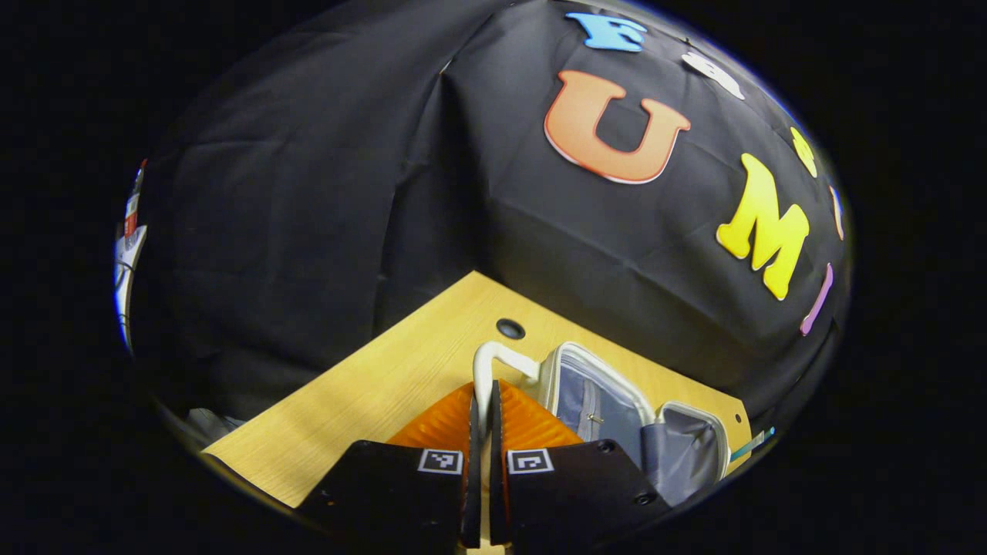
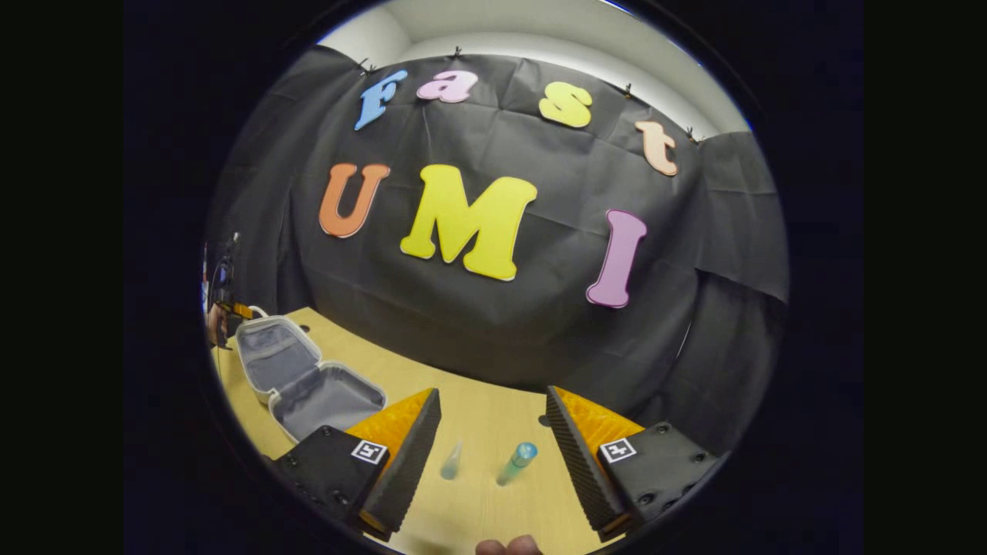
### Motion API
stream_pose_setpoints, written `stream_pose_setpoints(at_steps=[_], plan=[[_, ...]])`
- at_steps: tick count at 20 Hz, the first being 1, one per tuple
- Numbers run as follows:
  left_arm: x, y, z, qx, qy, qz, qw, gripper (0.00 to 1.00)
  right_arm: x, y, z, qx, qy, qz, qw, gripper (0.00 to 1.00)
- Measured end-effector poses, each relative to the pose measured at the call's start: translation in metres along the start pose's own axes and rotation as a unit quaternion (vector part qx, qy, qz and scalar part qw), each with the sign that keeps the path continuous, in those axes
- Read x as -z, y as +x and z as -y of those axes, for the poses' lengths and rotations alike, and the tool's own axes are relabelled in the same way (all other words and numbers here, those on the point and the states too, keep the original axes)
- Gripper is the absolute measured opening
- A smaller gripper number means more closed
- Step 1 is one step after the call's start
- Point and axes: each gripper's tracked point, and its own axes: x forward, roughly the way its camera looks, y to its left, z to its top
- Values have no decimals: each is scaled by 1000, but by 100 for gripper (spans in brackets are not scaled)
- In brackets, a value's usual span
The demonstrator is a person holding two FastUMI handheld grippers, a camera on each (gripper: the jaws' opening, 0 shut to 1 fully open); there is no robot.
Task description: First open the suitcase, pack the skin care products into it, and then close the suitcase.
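The suitcase lies open at far left, its white handle pinched by the left gripper, while the right gripper, jaws spread, hangs nearer the blue-capped tube, lying lengthwise between its fingers.

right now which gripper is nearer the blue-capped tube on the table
Right. The right gripper is open with the blue-capped tube lying between its fingers. The left gripper is across the table, shut on the suitcase's white handle.
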Motion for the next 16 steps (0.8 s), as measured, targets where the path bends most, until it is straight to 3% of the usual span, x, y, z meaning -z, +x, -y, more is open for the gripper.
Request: stream_pose_setpoints(at_steps=[6, 8, 11, 12, 13, 15, 16], plan=[[32, 26, -13, -18, -5, -49, 999, 9, 0, 9, -7, -2, -8, -5, 1000, 81], [39, 25, -21, -35, 8, -61, 997, 16, 1, 12, -9, -4, -2, -8, 1000, 81], [26, 11, -19, -58, 49, -48, 996, 35, 1, 18, -6, -3, 11, -7, 1000, 81], [21, 6, -10, -61, 68, -37, 995, 36, 3, 20, -3, -2, 15, -7, 1000, 81], [15, -4, 1, -58, 82, -25, 995, 58, 3, 21, 0, -2, 22, -7, 1000, 81], [2, -23, 29, -52, 106, -4, 993, 75, -6, 21, 5, -2, 40, 6, 999, 81], [-5, -36, 47, -47, 118, 13, 992, 93, -11, 21, 9, 0, 48, 14, 999, 82]])
